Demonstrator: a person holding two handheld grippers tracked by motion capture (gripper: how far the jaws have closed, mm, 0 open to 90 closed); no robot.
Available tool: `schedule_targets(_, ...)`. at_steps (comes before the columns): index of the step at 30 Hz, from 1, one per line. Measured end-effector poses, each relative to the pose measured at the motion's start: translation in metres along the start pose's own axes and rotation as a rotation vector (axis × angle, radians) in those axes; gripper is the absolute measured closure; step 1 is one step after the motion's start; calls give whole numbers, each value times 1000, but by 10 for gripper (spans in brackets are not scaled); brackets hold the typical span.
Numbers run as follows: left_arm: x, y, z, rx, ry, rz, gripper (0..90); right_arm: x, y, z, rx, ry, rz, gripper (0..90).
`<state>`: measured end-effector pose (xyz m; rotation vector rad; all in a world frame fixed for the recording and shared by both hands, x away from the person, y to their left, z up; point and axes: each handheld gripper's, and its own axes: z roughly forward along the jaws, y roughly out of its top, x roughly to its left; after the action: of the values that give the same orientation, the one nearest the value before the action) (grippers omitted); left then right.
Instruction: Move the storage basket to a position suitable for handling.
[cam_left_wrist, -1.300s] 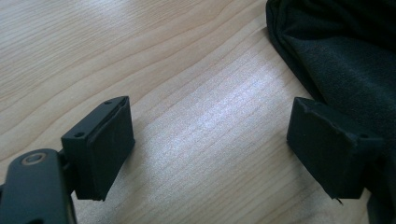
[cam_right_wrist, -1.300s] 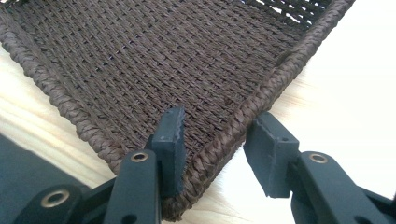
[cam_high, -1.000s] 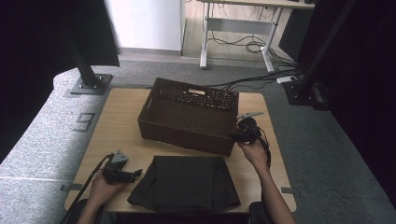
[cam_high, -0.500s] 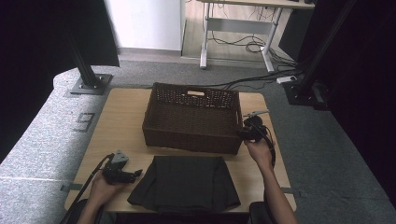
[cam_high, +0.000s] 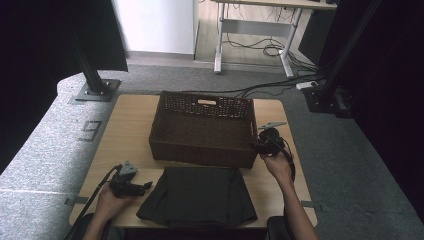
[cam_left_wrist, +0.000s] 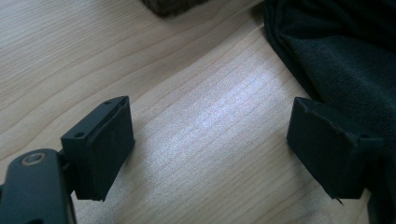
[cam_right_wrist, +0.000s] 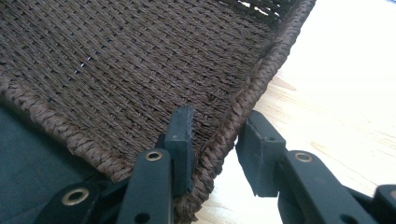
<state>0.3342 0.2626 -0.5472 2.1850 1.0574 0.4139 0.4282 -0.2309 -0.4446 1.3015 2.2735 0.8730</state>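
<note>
Slippage is looking like the risk here, since the right gripper (cam_right_wrist: 212, 140) is only straddling the basket (cam_high: 202, 131) rim at its near right corner, jaws narrow but not quite clamped, while the left gripper (cam_left_wrist: 210, 144) is sitting wide open beside the dark cloth (cam_high: 197, 195).
</note>
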Motion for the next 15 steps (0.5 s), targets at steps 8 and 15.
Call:
schedule_targets(8,0,0,0,0,0,-1,148,2,-7,-4,-15,27,-9,654)
schedule_targets(15,0,0,0,0,-1,-1,148,2,-11,-8,-18,25,7,652)
